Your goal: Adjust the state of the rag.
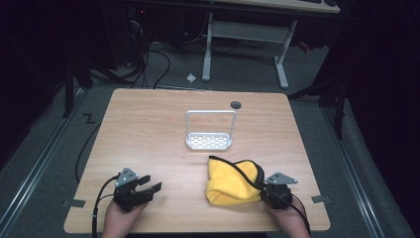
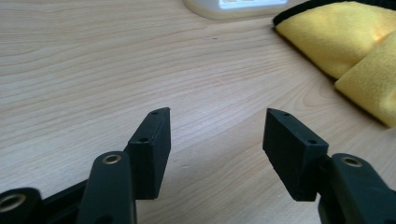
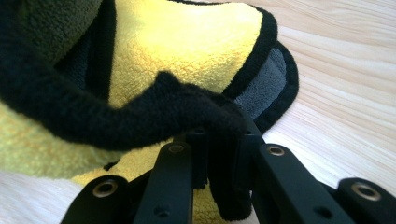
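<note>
- A dim room with dark grey carpet, cables and a white desk frame behind; in the middle stands a pale wooden counter (image 1: 148, 134), lit from above.
- Landmark: a small white rack (image 1: 209, 140) with a tall wire handle, standing near the middle of the counter.
- The yellow cloth (image 1: 233, 183), edged in black, lies bunched and partly folded on the near side of the rack, slightly to its right.
- The right hand-held gripper (image 1: 262, 187) sits at the cloth's right edge, on the near right of the rack; its jaws are pinched narrow on the black hem.
- The left hand-held gripper (image 1: 148, 186) rests well to the near left of the rack, apart from the cloth, jaws spread wide with nothing between them.
- Step in hand, as I judge it: one edge of the cloth is gripped, probably to fold or spread it. The next move likely calls for the left gripper to cross toward the cloth and take a second edge.
- The right gripper view shows a grey underside (image 3: 264, 91) of the cloth and the hem rolled over the jaws; the high view is too coarse for that.
- The left gripper view shows bare wood between its open pads (image 2: 152, 144), with the cloth off to one side.
- The high view alone gives the layout of rack, cloth and both hands.
</note>
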`<state>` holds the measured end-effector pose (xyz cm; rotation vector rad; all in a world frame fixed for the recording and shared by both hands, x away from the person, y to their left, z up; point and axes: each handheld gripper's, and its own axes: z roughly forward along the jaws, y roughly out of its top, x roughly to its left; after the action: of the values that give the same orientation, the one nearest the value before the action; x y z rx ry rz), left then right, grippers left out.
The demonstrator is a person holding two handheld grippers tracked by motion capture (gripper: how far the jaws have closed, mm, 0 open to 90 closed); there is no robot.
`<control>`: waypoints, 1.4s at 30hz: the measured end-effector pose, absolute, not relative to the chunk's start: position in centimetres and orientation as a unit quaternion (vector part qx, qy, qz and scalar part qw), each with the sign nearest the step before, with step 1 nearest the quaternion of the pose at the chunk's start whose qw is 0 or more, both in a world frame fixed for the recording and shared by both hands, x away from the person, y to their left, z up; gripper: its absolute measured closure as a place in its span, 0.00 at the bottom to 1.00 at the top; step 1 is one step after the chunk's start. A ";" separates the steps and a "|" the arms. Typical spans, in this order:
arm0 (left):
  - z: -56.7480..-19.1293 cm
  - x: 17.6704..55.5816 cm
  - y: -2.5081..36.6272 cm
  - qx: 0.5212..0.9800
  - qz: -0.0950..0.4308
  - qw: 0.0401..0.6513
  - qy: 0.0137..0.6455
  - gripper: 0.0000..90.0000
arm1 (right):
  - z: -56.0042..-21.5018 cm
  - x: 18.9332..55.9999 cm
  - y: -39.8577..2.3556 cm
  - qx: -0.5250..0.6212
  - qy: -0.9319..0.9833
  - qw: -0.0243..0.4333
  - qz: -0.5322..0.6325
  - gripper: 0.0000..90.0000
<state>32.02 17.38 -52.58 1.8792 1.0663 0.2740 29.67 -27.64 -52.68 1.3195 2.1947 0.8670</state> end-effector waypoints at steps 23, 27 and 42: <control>-49.6 28.8 10.6 0.796 0.083 0.496 0.335 0.46 | -52.0 30.0 -22.8 0.426 0.807 0.213 0.348 0.77; -49.2 28.3 9.0 0.802 0.074 0.500 0.319 0.45 | -51.6 29.2 -25.1 0.444 0.793 0.219 0.356 0.75; -49.9 28.7 -0.8 0.859 0.091 0.436 0.251 0.38 | -52.1 29.4 -27.7 0.470 0.782 0.220 0.345 0.71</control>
<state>28.75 -0.78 -49.90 2.1377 0.6249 0.2254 29.42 -27.69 -52.06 1.2993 2.1643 0.9539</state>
